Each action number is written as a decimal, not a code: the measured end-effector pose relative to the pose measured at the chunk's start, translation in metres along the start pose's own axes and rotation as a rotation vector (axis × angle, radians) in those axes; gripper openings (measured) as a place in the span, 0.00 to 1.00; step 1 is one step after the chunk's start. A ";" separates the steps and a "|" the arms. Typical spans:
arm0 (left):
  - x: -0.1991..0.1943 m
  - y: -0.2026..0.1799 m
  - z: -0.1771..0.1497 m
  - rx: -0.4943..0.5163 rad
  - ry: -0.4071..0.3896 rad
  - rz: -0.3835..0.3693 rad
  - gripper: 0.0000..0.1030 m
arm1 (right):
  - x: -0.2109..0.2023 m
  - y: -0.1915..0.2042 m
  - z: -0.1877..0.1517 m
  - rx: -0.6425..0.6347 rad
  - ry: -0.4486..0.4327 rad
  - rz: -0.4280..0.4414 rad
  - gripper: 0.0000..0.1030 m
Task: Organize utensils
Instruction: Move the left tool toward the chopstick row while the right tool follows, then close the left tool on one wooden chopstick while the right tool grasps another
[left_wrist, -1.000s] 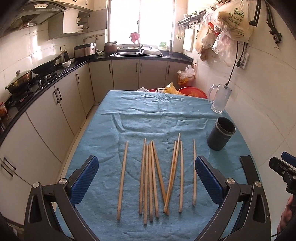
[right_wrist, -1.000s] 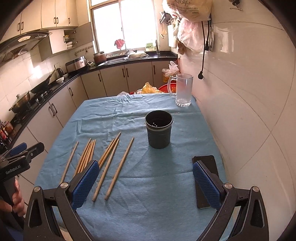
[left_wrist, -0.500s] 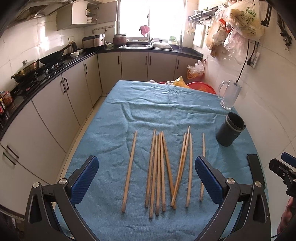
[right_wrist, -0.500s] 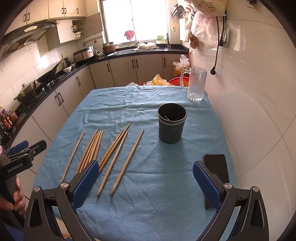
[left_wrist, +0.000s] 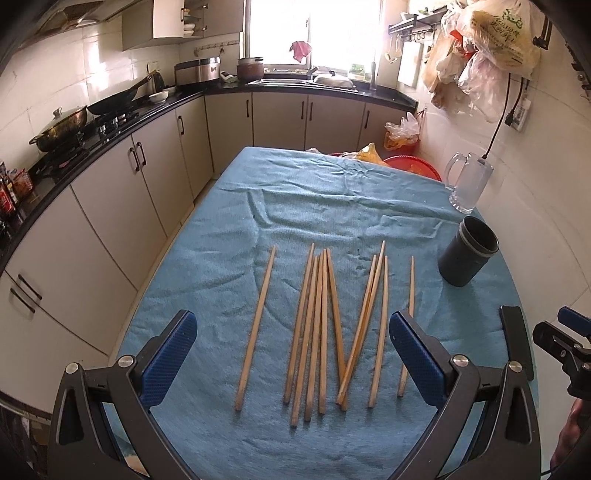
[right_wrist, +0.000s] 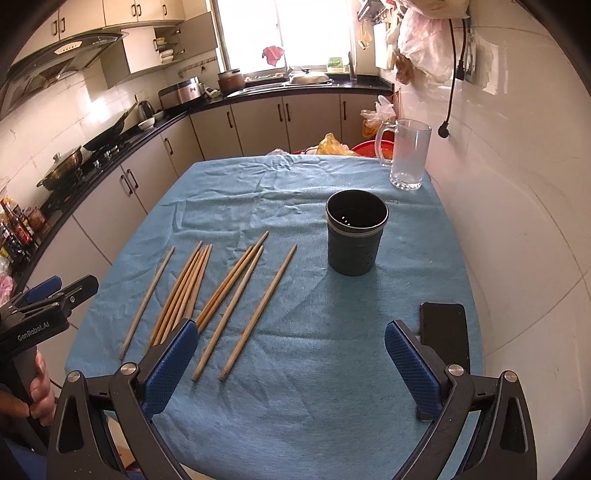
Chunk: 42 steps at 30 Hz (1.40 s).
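Note:
Several wooden chopsticks (left_wrist: 321, 325) (right_wrist: 229, 295) lie side by side on the blue cloth, pointing away from me. A dark round utensil cup (left_wrist: 468, 255) (right_wrist: 355, 236) stands upright and empty to their right. My left gripper (left_wrist: 291, 356) hovers above the near ends of the chopsticks, open, with nothing between its blue pads. My right gripper (right_wrist: 290, 363) hangs open over the cloth in front of the cup, the rightmost chopsticks just left of its centre. Each gripper shows at the edge of the other's view.
A clear glass mug (left_wrist: 467, 182) (right_wrist: 408, 155) stands behind the cup near the tiled wall. A black phone (right_wrist: 445, 332) lies flat at the table's right edge. Kitchen counters (left_wrist: 110, 122) with pans run along the left. A red basin (left_wrist: 410, 164) sits past the table's far end.
Both grippers have tilted or drawn back, so the chopsticks and cup sit higher and farther in view. Nothing on the table has moved. Both stay open.

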<state>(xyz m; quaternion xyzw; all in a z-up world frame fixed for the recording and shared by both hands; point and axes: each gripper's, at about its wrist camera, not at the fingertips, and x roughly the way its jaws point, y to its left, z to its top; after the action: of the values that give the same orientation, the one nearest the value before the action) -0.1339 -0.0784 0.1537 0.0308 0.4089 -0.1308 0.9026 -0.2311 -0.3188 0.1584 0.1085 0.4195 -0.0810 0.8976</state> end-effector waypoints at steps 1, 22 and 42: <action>0.001 -0.001 -0.001 -0.005 0.004 0.003 1.00 | 0.001 -0.001 0.000 -0.001 0.003 0.003 0.99; 0.038 0.036 -0.008 -0.037 0.132 0.032 1.00 | 0.045 -0.007 -0.007 0.066 0.114 0.086 0.90; 0.168 0.045 0.023 0.102 0.314 0.002 0.77 | 0.046 0.009 0.005 0.139 0.151 0.007 0.88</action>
<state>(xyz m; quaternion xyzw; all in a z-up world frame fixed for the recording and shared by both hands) 0.0009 -0.0741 0.0416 0.0970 0.5377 -0.1441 0.8250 -0.1965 -0.3140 0.1274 0.1776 0.4788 -0.0982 0.8541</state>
